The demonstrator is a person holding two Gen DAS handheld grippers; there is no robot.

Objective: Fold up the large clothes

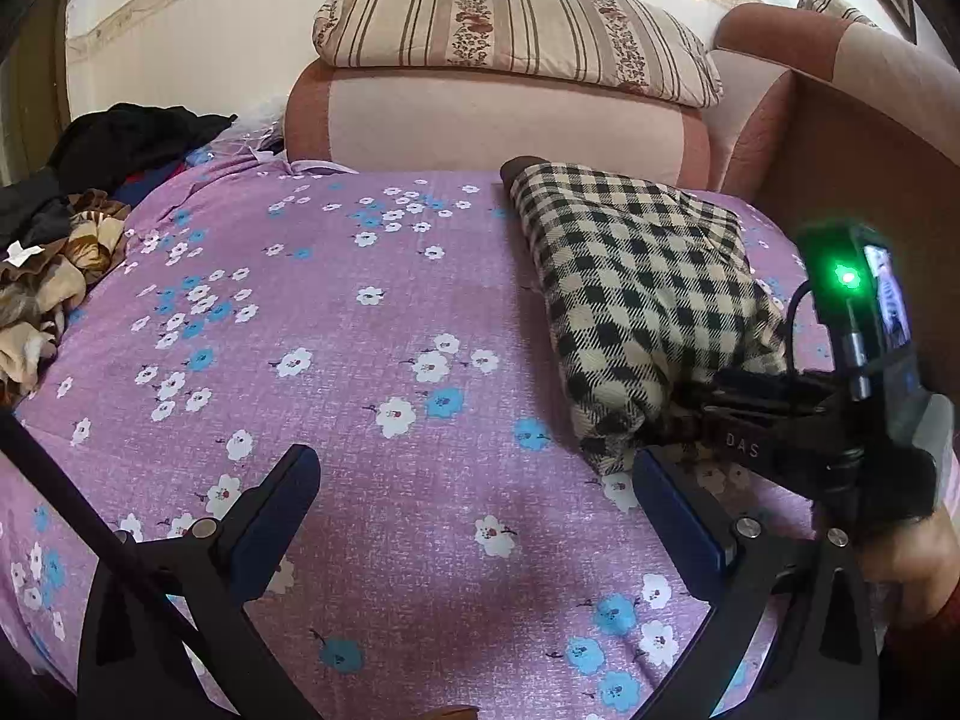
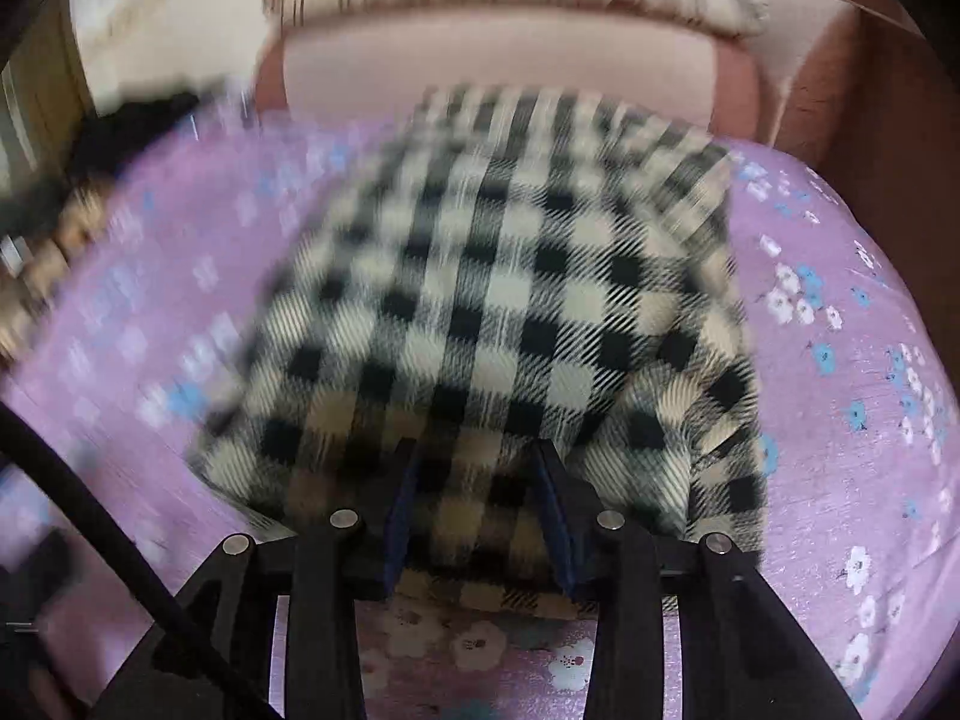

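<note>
Bed w/ a purple floral sheet [image 1: 372, 360] fills both views; behind it a pink padded headboard [image 1: 480, 120] w/ a striped pillow [image 1: 510, 30] on top, and a heap of dark and tan clothes [image 1: 72, 228] at the sheet's left edge.

Only readable writing: "DAS" [image 1: 742, 446] in pale letters on the black body of the right gripper [image 1: 678, 420], seen from the left wrist cam. A green light [image 1: 847, 277] glows on the unit mounted above it; its small screen is too tiny to read.

Folded black-and-cream check garment [image 1: 636, 288] lies on the right part of the sheet, near the headboard.

Right gripper [image 2: 474, 468] points steeply down at the garment's near edge, a hand [image 1: 918, 564] on its grip. Jaws partly apart, check cloth between the blue pads [image 2: 399, 510]; view is motion-blurred, so can't tell if they pinch it.

Left gripper [image 1: 474, 474] tilts down over bare sheet, beside the garment's near corner. Jaws wide apart, nothing between them.
</note>
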